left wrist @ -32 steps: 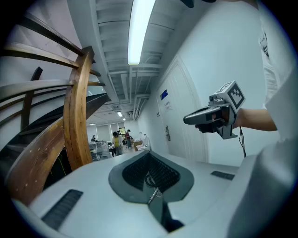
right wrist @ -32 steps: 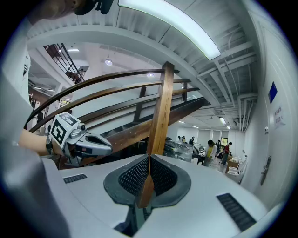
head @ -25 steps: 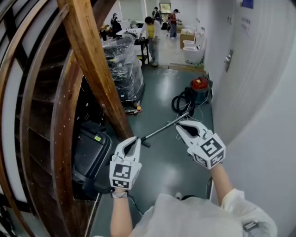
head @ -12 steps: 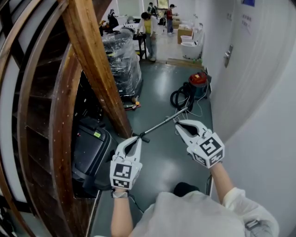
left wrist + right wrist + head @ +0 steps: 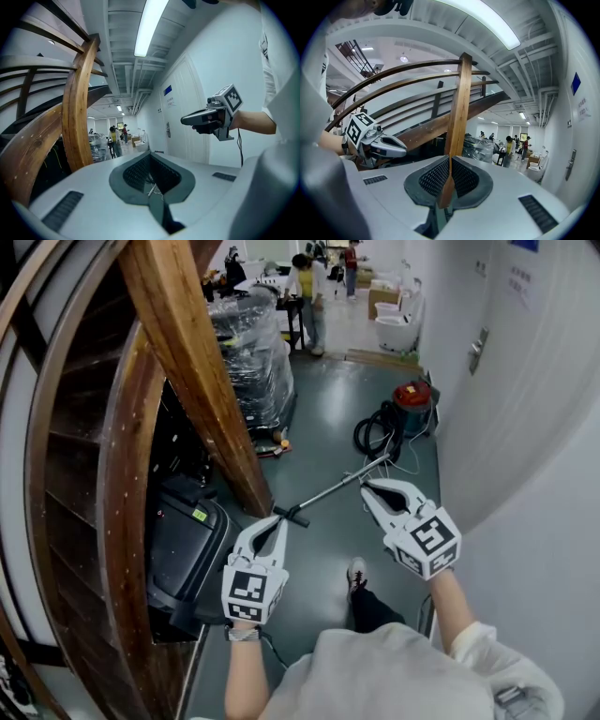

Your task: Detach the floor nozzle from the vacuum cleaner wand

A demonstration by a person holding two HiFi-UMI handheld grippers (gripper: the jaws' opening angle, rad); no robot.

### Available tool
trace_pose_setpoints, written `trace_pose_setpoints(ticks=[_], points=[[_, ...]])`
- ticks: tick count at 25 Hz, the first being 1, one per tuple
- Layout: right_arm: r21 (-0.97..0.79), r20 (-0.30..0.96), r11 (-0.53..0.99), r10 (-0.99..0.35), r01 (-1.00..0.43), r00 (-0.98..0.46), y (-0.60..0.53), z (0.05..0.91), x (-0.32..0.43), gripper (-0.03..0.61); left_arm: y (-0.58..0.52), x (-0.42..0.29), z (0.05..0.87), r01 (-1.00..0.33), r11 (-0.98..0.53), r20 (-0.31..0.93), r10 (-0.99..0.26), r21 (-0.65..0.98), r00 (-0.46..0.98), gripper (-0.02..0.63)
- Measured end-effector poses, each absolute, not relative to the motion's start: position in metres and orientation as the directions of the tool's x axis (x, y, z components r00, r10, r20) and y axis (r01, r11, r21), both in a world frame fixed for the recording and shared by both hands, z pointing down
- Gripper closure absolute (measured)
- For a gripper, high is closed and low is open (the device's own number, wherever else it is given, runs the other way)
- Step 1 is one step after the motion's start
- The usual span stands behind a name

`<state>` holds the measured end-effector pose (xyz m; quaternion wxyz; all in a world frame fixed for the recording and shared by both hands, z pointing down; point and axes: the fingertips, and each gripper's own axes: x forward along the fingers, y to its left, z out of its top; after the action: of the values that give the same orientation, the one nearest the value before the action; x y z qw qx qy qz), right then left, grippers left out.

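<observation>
A grey-green floor (image 5: 323, 418) runs down the corridor between a wooden staircase (image 5: 187, 362) and a white wall. On that floor, ahead of the person, lies the vacuum cleaner wand (image 5: 333, 489). Its dark floor nozzle (image 5: 292, 516) is fitted on the near end, and its far end meets the black hose (image 5: 373, 435) of a red canister (image 5: 413, 396). Nothing is detached yet, so this looks like the approach. The left hand-held gripper (image 5: 275, 523) and the right hand-held gripper (image 5: 368, 487) hang above the wand, both clenched on nothing. Next, I reckon, they must drop to the floor and open, one to grasp the wand and the other the nozzle, before pulling the two apart.
</observation>
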<state>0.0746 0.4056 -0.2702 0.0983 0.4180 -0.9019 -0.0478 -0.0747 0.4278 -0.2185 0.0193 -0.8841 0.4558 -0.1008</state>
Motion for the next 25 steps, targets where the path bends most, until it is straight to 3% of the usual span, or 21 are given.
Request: trace_pose_setpoints(ticks=[15,25], points=[[0.147,0.152,0.687,-0.726,-0.711,-0.670,0.171,-0.272,0.120,0.546,0.208,-0.033,-0.240,-0.856,-0.504,0.130,-0.862,-0.113,0.490,0.620],[0.165,0.153,0.695,-0.719,-0.700,-0.678,0.091,-0.282,0.145,0.546,0.125,-0.013,-0.245,-0.883,-0.459,0.149,-0.884,-0.098,0.443,0.620]])
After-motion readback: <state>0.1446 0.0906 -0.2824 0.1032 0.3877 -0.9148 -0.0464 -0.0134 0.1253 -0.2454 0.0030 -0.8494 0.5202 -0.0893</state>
